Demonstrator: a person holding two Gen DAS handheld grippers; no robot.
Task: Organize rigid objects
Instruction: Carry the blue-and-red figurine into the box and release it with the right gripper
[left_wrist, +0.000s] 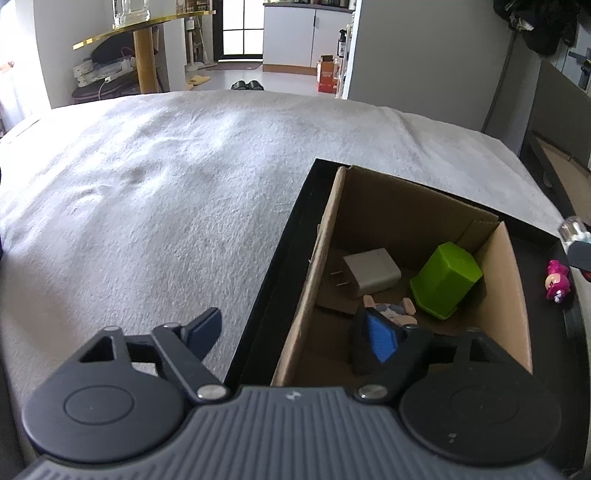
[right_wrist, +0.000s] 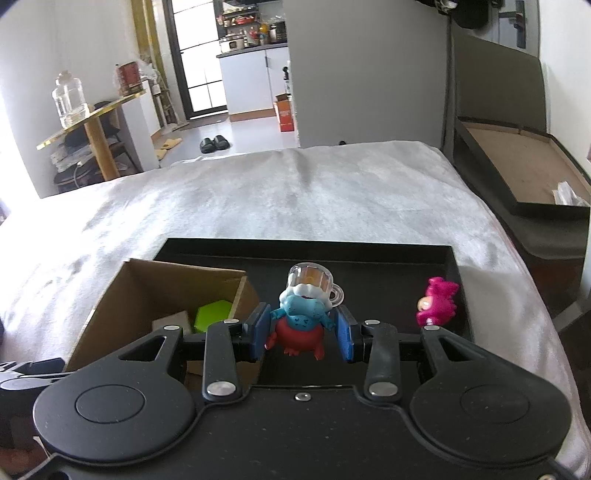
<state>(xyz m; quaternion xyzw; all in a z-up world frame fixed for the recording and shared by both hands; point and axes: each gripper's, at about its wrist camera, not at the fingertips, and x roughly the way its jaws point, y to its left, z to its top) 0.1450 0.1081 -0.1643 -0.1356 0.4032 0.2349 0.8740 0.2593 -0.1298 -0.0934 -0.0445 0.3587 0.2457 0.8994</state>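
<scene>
— Inside the cardboard box (left_wrist: 436, 229), at the tray's (right_wrist: 369, 254) left edge, a white charger (left_wrist: 371, 273), a green block (left_wrist: 445, 278) and a small figure (left_wrist: 391, 308) are already lying. So I'm judging us roughly halfway.

— And the grippers?

— My right gripper (right_wrist: 303, 328) is clenching a blue-and-red toy (right_wrist: 301, 314) above the tray; my left gripper (left_wrist: 295, 332) is hanging released, straddling the box wall. A pink toy (right_wrist: 437, 301) is waiting at the tray's right edge.

— Surroundings?

— I'm seeing a grey blanket (left_wrist: 166, 177) under the tray, a kitchen beyond.
</scene>
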